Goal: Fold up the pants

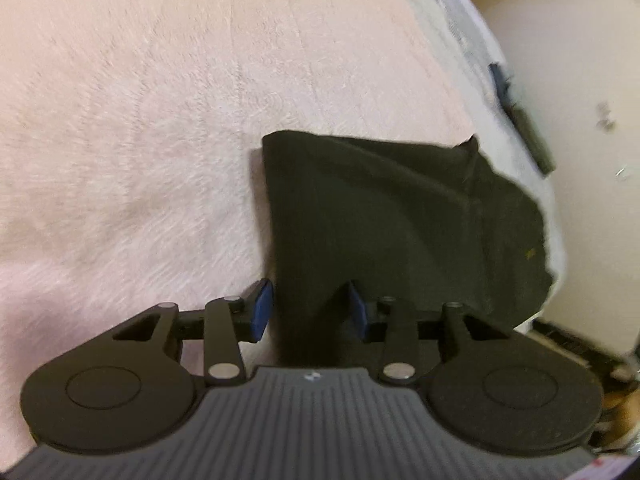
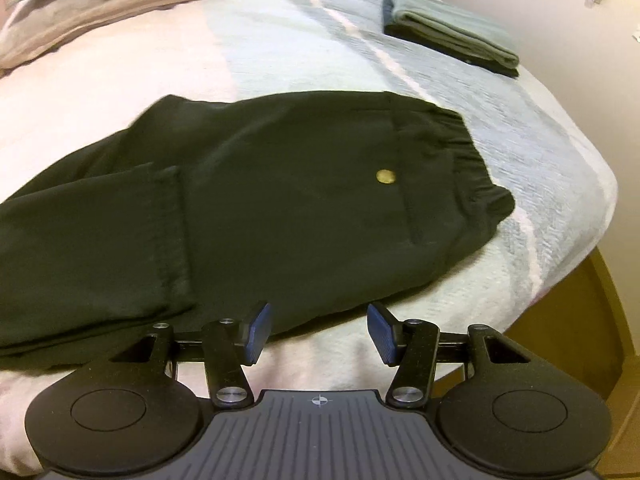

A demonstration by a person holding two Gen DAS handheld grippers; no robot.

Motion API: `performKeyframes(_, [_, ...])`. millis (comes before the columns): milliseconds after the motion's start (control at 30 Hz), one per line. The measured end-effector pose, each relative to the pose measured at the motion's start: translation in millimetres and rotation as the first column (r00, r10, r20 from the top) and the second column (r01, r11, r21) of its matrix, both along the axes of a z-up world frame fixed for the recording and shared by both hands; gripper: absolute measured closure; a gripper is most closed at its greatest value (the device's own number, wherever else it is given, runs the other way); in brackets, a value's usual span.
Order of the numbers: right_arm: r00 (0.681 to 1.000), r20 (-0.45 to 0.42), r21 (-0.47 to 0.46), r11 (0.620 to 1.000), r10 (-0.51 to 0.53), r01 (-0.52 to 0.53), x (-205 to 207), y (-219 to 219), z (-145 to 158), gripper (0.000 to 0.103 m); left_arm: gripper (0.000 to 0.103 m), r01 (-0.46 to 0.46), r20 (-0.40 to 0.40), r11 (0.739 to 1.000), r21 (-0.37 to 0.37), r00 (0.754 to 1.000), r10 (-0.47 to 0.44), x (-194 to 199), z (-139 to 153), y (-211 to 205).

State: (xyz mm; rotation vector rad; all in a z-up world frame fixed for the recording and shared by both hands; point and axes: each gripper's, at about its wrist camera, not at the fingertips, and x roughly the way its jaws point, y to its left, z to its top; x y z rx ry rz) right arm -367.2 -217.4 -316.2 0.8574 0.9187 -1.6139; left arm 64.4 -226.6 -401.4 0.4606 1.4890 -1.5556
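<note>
Black pants (image 2: 280, 200) flat on bed (image 2: 540, 184), leg folded across, gold button showing. Left gripper (image 1: 310, 308) part open, dark cloth between pads, grip unclear. Right gripper (image 2: 320, 330) open, empty, at near edge.

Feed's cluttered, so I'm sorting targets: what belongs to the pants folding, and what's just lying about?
Job:
- black cotton pants with brass button
- left hand-held gripper
- right hand-held gripper

Lying about:
- folded grey-green towel stack
- beige pillow
</note>
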Motion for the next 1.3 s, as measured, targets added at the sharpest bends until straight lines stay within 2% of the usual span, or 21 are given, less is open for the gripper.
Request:
performKeyframes(133, [1.0,0.018,-0.019,1.0,0.002,-0.001,-11,-11,-4,0.052,0.066,-0.015,-0.084,1.0,0.014,0.996,0.016,6,-13,-12])
performKeyframes(233, [0.999,0.028,-0.046,0.998,0.039,-0.037,-8,-20,-6,0.052,0.063,-0.016,-0.096,1.0,0.011,0.995,0.017,2,-16,-13])
performKeyframes(300, [0.998,0.002,-0.045,0.997,0.065,-0.065,-4,-29,-9,0.052,0.064,0.001,-0.061,1.0,0.002,0.998,-0.001,-5,-13,-16])
performKeyframes(367, [0.997,-0.027,-0.038,0.996,0.075,-0.076,-4,-36,-11,0.052,0.074,0.015,-0.024,1.0,-0.006,1.0,-0.015,-10,-7,-16])
performKeyframes(467, [0.996,-0.018,-0.046,0.995,0.083,-0.084,-12,-40,-6,0.052,0.085,-0.013,-0.009,1.0,0.003,1.0,0.013,-11,8,-12])
performKeyframes(667, [0.996,-0.033,-0.03,0.996,0.089,-0.09,-51,-51,12,0.052,0.088,-0.043,0.116,0.998,-0.034,0.992,0.047,-39,58,0])
performKeyframes(800, [0.991,-0.014,-0.016,0.991,0.13,-0.13,-91,-63,28,0.052,0.089,-0.129,0.19,0.991,-0.02,0.973,0.13,-65,89,5])
performKeyframes(933, [0.971,0.025,-0.006,0.972,0.236,-0.236,-134,-80,43,0.052,0.089,-0.214,0.302,0.977,-0.017,0.93,0.209,-113,138,6])
performKeyframes(1000, [0.946,0.079,-0.002,0.949,0.313,-0.314,-159,-93,48,0.052,0.09,-0.263,0.337,0.964,-0.044,0.904,0.262,-144,168,9])
performKeyframes(1100, [0.904,0.129,-0.012,0.912,0.407,-0.409,-191,-101,66,0.052,0.091,-0.298,0.368,0.952,-0.071,0.879,0.303,-209,208,7])
performKeyframes(1167, [0.862,0.167,-0.025,0.876,0.479,-0.482,-215,-103,77,0.052,0.091,-0.298,0.381,0.949,-0.097,0.87,0.312,-251,229,5])
performKeyframes(1233, [0.835,0.169,-0.019,0.848,0.524,-0.529,-239,-104,83,0.052,0.091,-0.29,0.394,0.951,-0.112,0.865,0.31,-295,244,1])
performKeyframes(1300, [0.821,0.156,-0.015,0.833,0.549,-0.554,-258,-105,87,0.052,0.091,-0.252,0.4,0.959,-0.128,0.872,0.283,-337,250,-6])
